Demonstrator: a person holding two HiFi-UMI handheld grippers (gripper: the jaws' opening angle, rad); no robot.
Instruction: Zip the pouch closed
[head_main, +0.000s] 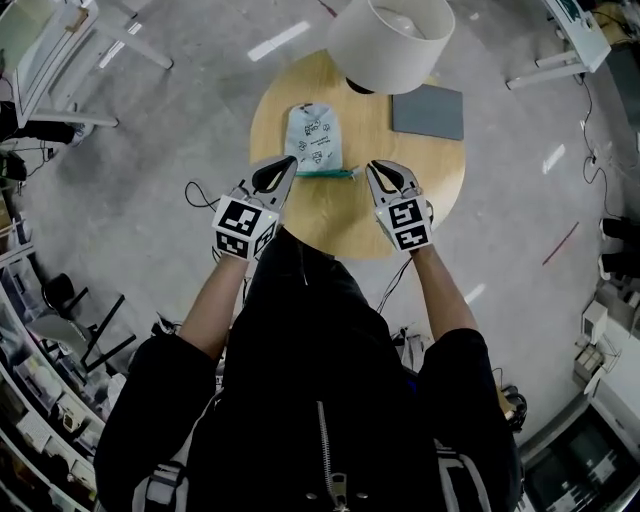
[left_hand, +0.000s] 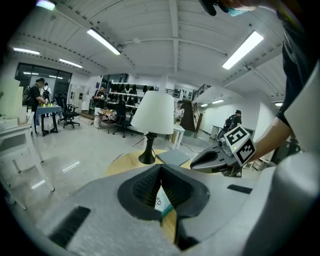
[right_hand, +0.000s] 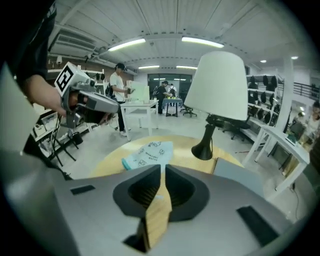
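On the round table (head_main: 440, 190), about 9 o'clock from its centre, pale blue printed pouch (head_main: 317, 138) lies flat, teal zipper edge (head_main: 330, 173) on the side nearest the person. Slider too small to make out. Left gripper (head_main: 285, 168) at 7 o'clock of the pouch, just beside its near corner, jaws closed tip to tip on nothing. Right gripper (head_main: 378, 175) at 4 o'clock, near the zipper's end, jaws a narrow crack apart, only bare tabletop showing between them. Neither touches the pouch. Lamp (head_main: 392, 40) at 1 o'clock and grey pad (head_main: 428, 111) at 2 o'clock, apart from it. Risks, as I judge them: nothing pins the pouch, so a pull on the slider could drag the whole thing; and the narrow right gap may slip off a small tab.
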